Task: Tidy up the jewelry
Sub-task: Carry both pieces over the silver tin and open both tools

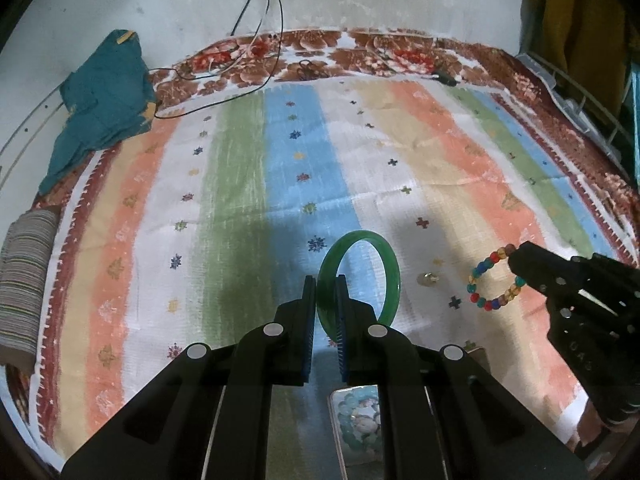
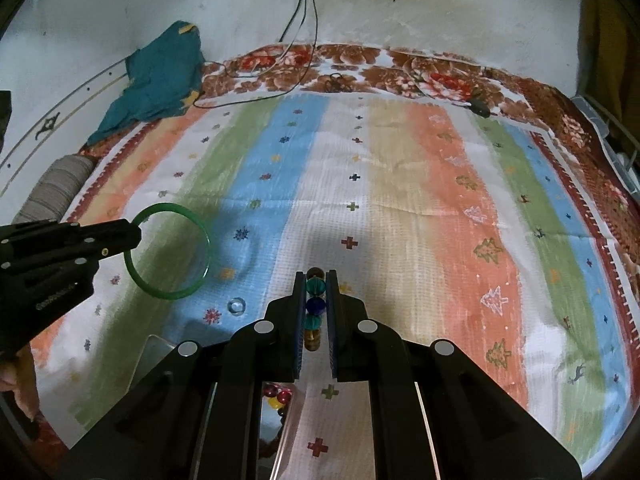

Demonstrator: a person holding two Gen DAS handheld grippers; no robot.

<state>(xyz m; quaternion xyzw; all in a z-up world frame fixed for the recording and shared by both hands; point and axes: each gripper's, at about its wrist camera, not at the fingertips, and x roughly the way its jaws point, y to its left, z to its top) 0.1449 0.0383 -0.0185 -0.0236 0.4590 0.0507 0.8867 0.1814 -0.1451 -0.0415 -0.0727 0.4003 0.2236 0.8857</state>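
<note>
Right now both pieces are up off the striped cloth, nothing stowed yet: the green bangle pinched in the left gripper, jaws nearly closed on its rim, the bead bracelet clamped in the right gripper. A small ring lies loose between them.

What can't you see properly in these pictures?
- Small shiny piece on the cloth: too small to identify in either wrist view.
- Beaded bracelet: right wrist view, mostly hidden between the right gripper fingers.
- Clear box: both views, gripper bodies cover it; contents unclear.
</note>
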